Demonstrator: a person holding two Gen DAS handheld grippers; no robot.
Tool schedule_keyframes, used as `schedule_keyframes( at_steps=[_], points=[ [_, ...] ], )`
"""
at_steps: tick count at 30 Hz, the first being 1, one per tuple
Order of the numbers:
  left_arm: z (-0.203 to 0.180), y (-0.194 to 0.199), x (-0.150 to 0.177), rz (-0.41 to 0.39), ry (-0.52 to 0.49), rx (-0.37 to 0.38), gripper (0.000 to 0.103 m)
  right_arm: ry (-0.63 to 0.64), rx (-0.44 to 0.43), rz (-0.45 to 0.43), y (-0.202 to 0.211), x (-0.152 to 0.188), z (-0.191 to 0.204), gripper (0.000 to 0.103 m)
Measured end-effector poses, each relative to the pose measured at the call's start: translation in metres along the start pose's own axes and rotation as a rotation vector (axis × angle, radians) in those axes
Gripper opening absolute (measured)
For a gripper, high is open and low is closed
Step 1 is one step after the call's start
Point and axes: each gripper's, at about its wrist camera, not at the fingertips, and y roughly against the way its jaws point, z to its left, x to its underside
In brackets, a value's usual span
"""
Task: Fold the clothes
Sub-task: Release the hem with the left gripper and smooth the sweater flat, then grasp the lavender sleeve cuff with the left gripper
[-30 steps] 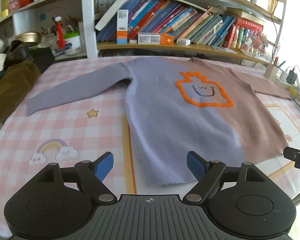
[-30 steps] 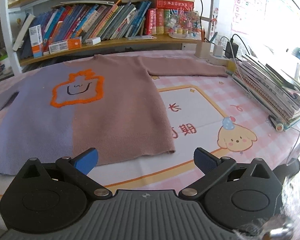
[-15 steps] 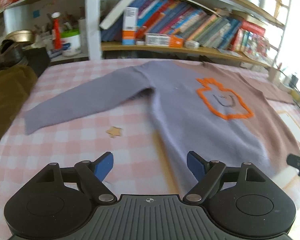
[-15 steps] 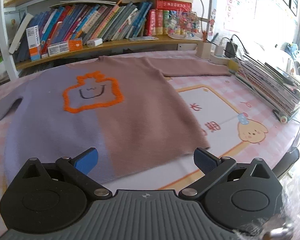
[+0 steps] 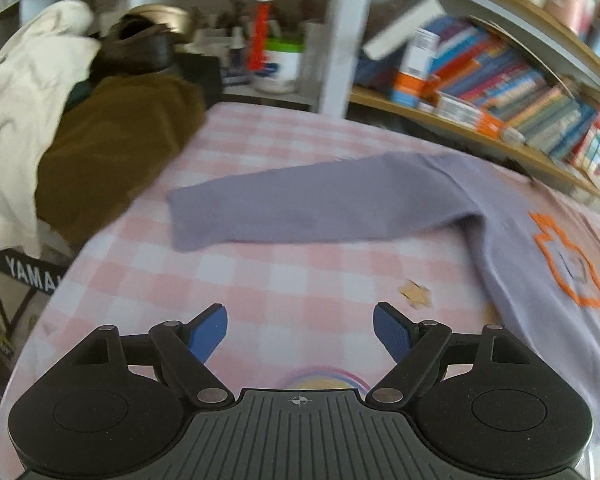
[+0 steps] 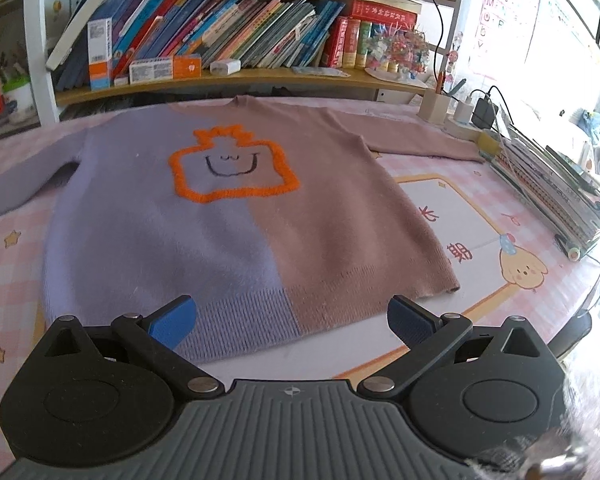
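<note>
A sweater (image 6: 236, 216), purple on one half and dusty pink on the other with an orange outlined face, lies flat and face up on the pink checked tablecloth (image 6: 4, 280). Its purple sleeve (image 5: 320, 204) stretches out to the left in the left wrist view, the cuff end nearest the brown cloth pile. My left gripper (image 5: 300, 334) hovers open over bare tablecloth, short of that sleeve. My right gripper (image 6: 292, 318) stands open just above the sweater's ribbed hem, nothing between its fingers. The pink sleeve (image 6: 424, 140) reaches toward the far right.
A pile of brown and cream clothes (image 5: 80, 152) sits at the table's left edge. Bookshelves (image 6: 228, 40) run along the back. A stack of magazines (image 6: 552, 188), a charger and a pen pot (image 6: 432, 104) crowd the right side. The table's left edge (image 5: 60, 280) drops off near my left gripper.
My left gripper has swung left, from over the hem to the bare cloth in front of the purple sleeve. My right gripper has shifted left to face the middle of the hem. Both stayed open.
</note>
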Motion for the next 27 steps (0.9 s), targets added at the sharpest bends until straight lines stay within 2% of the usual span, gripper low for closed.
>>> schedule_keyframes(
  at_steps=[3,7,12,13,15,17,19,22,27],
  points=[
    [0.019,-0.011,-0.011,-0.025,0.049,-0.034,0.08,0.001,0.024,0.017,0.0,0.002,0.0,0.103],
    [0.04,-0.028,-0.023,-0.025,0.131,-0.06,0.07,-0.011,0.063,0.032,0.001,0.004,-0.005,0.103],
    [0.053,-0.043,-0.034,-0.05,0.231,-0.041,0.061,-0.012,0.099,0.046,0.002,0.007,-0.01,0.103],
    [0.054,-0.046,-0.036,-0.055,0.25,-0.036,0.058,-0.011,0.105,0.048,0.003,0.008,-0.01,0.103],
    [0.056,-0.051,-0.04,-0.063,0.29,-0.024,0.046,-0.009,0.116,0.052,0.004,0.009,-0.012,0.103],
    [0.058,-0.058,-0.044,-0.06,0.354,0.034,0.037,-0.009,0.128,0.056,0.006,0.011,-0.014,0.103],
    [0.057,-0.065,-0.046,-0.051,0.417,0.096,0.036,-0.016,0.143,0.061,0.007,0.012,-0.017,0.103],
    [0.045,-0.074,-0.049,-0.038,0.452,0.162,0.036,-0.032,0.166,0.071,0.008,0.014,-0.021,0.103],
    [0.03,-0.083,-0.053,-0.037,0.459,0.18,0.037,-0.034,0.183,0.072,0.01,0.015,-0.022,0.103]
  ],
)
